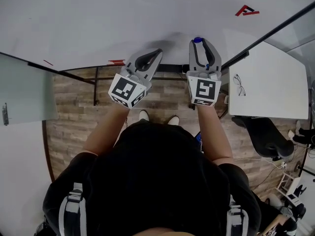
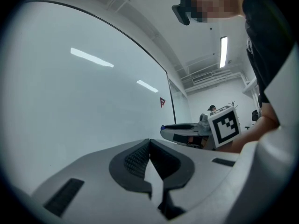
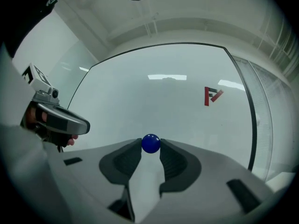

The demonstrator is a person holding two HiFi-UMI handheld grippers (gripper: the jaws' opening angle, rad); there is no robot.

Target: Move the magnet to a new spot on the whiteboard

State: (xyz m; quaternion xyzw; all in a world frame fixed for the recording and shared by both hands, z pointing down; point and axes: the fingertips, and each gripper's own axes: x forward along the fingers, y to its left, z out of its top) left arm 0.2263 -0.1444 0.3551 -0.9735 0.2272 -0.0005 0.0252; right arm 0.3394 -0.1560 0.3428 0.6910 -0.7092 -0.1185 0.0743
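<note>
1. We hold the magnet [image 3: 151, 143], a small blue ball, pinched between the very tips of the right gripper [image 1: 201, 48]; it sits low in the middle of the right gripper view, and we judge it is held that far forward so the ball, not the gripper, meets the board first
2. The right gripper points level at the whiteboard [image 1: 98, 18], which fills the upper part of the head view; we cannot tell whether the magnet touches the surface or hangs just off it
3. The left gripper [image 2: 149, 143] has its jaws pressed together with nothing between them; in the head view it sits just left of the right one, near the board, and we judge it is idle and kept to the side so the working hand has room
4. A red mark [image 3: 211, 95] lies to the upper right of the magnet, well apart from it; the board around the ball is bare, so we think any spot there would serve
5. We judge the magnet is being carried; what remains is to set it against the board and spread the jaws, and a round ball held only at the tips could slip or snap onto the board askew
</note>
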